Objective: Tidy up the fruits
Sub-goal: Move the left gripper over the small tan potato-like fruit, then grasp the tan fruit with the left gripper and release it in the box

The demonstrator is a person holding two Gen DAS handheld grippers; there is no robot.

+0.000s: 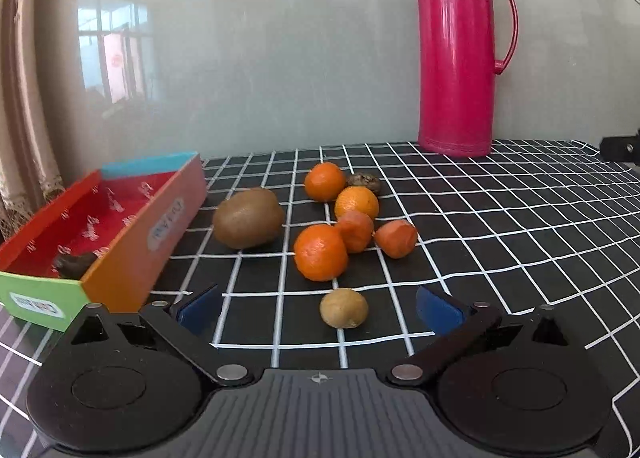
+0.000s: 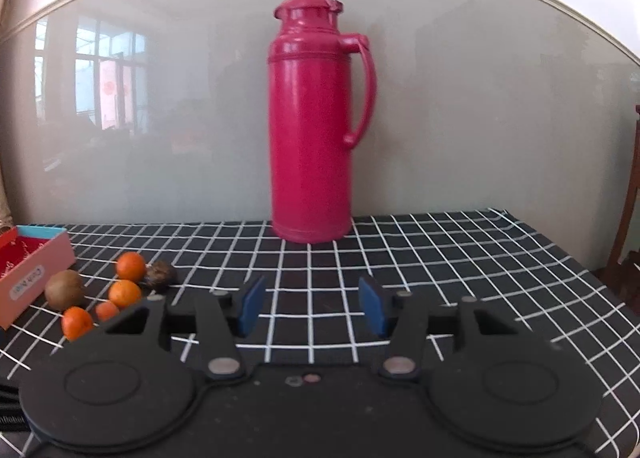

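Left gripper (image 1: 318, 308): fingers wide apart, empty, tilted down over small kiwi (image 1: 344, 308) on table (image 1: 520, 258). Right gripper (image 2: 312, 306): partly spread, empty, facing thermos (image 2: 310, 138).

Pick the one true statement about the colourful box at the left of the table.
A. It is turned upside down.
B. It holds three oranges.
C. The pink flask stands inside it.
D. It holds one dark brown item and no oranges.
D: in the left wrist view the box lies open side up with a single dark brown item near its front end, while the oranges sit on the tablecloth.
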